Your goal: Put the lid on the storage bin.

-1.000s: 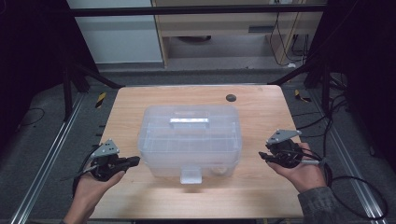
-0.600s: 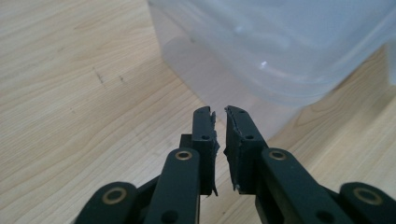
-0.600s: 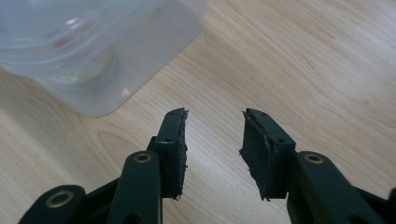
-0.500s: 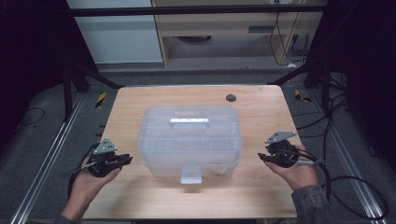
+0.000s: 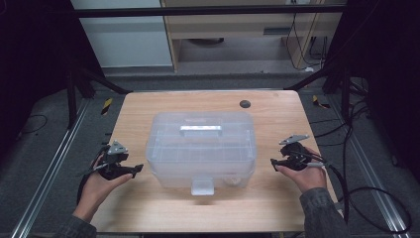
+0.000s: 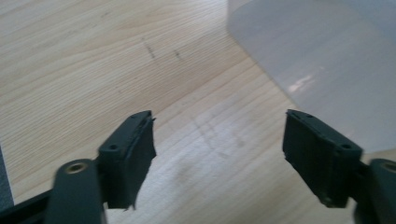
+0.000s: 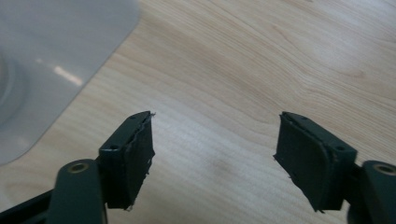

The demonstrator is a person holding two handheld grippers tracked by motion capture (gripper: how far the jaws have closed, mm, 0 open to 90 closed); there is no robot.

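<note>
A clear, rectangular plastic storage box [image 5: 200, 148] with a lid, a flat handle on top and a front latch is sitting at the centre of the light wooden worktop [image 5: 148, 106]. Its latch is facing six o'clock, towards the person.

The left gripper [image 5: 134, 169] is lying in the person's left hand [image 5: 99, 183] at about eight o'clock from the box, near its left end but apart from it. Its jaws are pointing towards three o'clock, at the box's lower left corner. In the left gripper view the left gripper [image 6: 219, 140] is standing spread wide, having just been opening, with nothing between the pads but bare wood; the box's rounded translucent corner [image 6: 327, 60] is sitting at one o'clock beyond the tips.

The right gripper [image 5: 274, 163] is resting in the person's right hand [image 5: 307, 176] at about four o'clock from the box, just beside its right end and not touching it. Its jaws are pointing towards nine o'clock. In the right gripper view the right gripper [image 7: 215, 137] is likewise gaping wide, having just been opening, with only wood grain between the pads; the box's frosted corner [image 7: 51, 60] is showing at ten o'clock.

A small dark round disc [image 5: 244, 104] is lying on the worktop at one o'clock from the box, near the far edge.
</note>
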